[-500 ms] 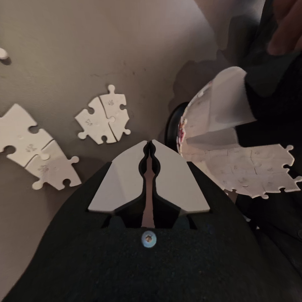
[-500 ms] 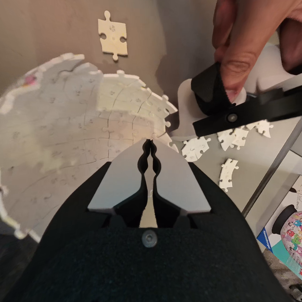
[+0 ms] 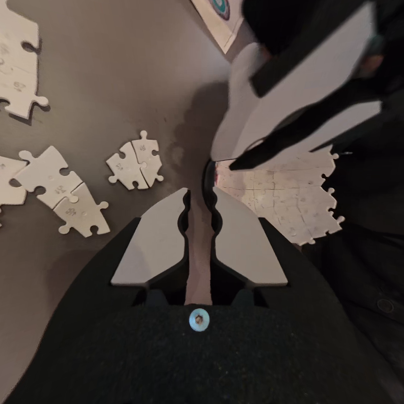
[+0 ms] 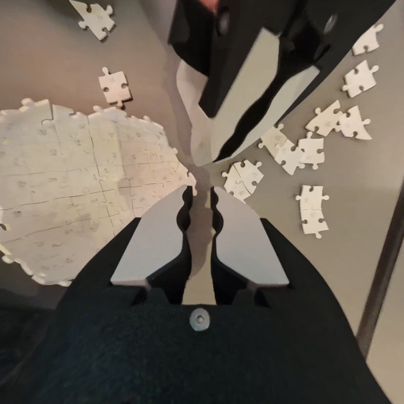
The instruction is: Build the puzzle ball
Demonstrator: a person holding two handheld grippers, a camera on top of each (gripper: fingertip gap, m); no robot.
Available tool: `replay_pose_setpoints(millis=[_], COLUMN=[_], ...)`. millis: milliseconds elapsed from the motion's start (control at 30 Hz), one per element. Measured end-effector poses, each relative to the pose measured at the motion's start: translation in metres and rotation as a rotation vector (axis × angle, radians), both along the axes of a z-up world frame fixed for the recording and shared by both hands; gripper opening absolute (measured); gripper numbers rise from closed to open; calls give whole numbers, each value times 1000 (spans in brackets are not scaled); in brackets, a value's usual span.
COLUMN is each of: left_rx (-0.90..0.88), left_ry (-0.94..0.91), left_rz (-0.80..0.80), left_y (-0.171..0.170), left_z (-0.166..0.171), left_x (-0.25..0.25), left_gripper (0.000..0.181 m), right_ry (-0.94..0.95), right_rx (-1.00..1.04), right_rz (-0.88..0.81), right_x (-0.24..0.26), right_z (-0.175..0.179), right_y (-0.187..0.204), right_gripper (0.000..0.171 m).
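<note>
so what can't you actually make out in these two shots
- Partly built puzzle ball, right wrist view: cut off by the left edge; the right gripper covers its lower part.
- Same ball in the left wrist view: both grippers cover much of it.
- Printed sheet, left wrist view: cut off at the top.
- Piece markings: too blurred.

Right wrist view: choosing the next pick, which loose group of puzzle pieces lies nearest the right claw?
The joined pair just right of the right claw fingertips; the other loose pieces lie farther off.
</note>
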State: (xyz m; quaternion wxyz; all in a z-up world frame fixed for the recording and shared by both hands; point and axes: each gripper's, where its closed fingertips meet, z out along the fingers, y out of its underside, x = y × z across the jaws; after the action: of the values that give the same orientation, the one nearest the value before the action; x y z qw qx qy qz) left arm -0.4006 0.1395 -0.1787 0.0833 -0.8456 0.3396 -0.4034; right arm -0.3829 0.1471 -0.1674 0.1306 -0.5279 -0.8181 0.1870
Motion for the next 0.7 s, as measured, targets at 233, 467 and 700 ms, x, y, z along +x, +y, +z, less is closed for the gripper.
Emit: replay_pose_setpoints(millis=[233,467,700], left_rx=[50,53,57], left_ry=[52,140,124], left_rz=[-49,-86,-117], left_y=[-13,-15,-17], left_z=[15,-4,-7], left_x=[2,9,14], left_gripper=[21,20,3], right_ry=[-51,-39,-40], right_rx=[-69,-51,-13], right_rz=[21,24,32], right_x=[6,3,3], right_z=[-12,-13,-13], right_y=[-4,-4,-6], right_gripper=[10,4,4])
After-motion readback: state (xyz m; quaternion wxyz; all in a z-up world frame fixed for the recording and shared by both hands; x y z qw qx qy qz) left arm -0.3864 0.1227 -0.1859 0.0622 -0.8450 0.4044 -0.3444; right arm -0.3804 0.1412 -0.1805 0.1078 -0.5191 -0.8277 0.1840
